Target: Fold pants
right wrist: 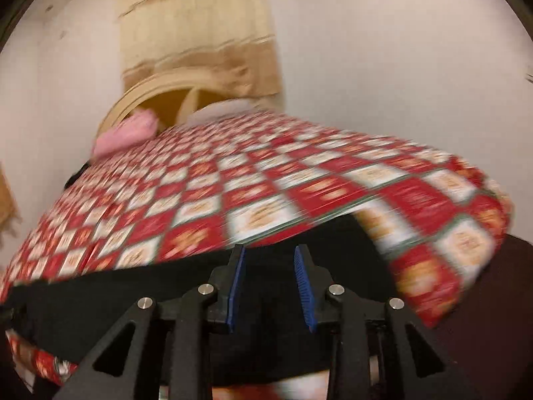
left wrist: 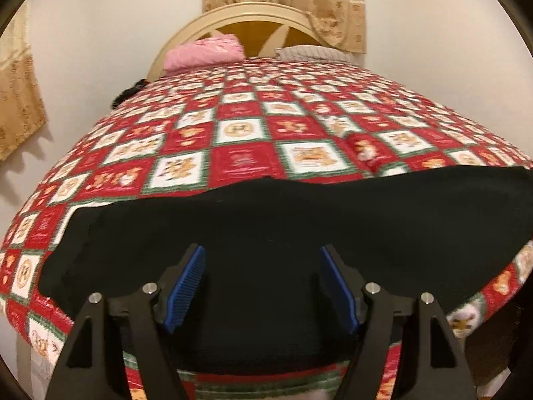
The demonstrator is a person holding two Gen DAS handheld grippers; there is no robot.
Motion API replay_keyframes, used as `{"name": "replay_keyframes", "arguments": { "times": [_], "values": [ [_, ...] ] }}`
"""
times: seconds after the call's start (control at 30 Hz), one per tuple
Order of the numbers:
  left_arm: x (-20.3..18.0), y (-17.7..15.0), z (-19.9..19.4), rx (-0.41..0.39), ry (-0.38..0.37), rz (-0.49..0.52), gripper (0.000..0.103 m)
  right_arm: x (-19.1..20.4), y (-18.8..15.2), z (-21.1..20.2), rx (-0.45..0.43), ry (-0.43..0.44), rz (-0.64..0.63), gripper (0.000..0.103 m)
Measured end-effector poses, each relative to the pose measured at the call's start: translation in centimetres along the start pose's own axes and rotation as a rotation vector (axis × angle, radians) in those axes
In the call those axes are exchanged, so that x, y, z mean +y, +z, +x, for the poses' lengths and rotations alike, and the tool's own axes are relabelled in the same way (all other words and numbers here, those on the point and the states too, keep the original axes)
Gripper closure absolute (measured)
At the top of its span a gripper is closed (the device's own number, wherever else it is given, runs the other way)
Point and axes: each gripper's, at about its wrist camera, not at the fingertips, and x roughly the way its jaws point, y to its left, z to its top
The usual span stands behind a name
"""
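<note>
Bed (left wrist: 240, 126) with red checkered quilt, black pants (left wrist: 266, 220) spread across lower frame.
Left hand-held gripper (left wrist: 263, 286) jaws apart above pants at bottom centre; right hand-held gripper (right wrist: 270, 286) jaws apart over pants (right wrist: 133, 286), right view blurred.

Matt black knit cloth pants (left wrist: 283, 226); printed cotton-like bedspread (left wrist: 240, 133); tongs (left wrist: 263, 286) of matt black plastic, ribbed blue pads (left wrist: 186, 286), bright metal pins; glossy wooden headboard (left wrist: 253, 16).
</note>
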Motion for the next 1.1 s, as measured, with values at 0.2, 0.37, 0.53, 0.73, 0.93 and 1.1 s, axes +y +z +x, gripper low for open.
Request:
{"name": "replay_keyframes", "arguments": {
  "times": [0.2,0.37,0.53,0.73,0.93,1.1],
  "values": [
    [5.6,-1.9,1.0,0.039,0.055,-0.104,0.029,10.1,-3.1,3.4,0.027,-0.018,-0.153,0.02],
    [9.5,-2.6,0.5,0.023,0.084,-0.198,0.029,15.7,-4.5,3.2,0.007,-0.034,-0.348,0.014],
    [11.4,-2.0,-0.6,-0.031,0.089,-0.246,0.029,13.3,-3.5,-1.8,-0.16,-0.097,-0.221,0.014],
    [11.3,-1.8,1.4,0.0,0.172,-0.182,0.023,12.2,-5.9,-0.6,-0.038,-0.098,-0.244,0.014],
    [11.8,-1.5,1.3,0.015,0.223,-0.09,0.023,10.3,-4.9,-1.2,-0.036,-0.076,-0.195,0.014],
    [13.7,-0.4,-0.3,-0.056,0.228,-0.158,0.017,8.3,-1.3,-1.3,-0.112,-0.145,-0.173,0.014]
  ]
}}
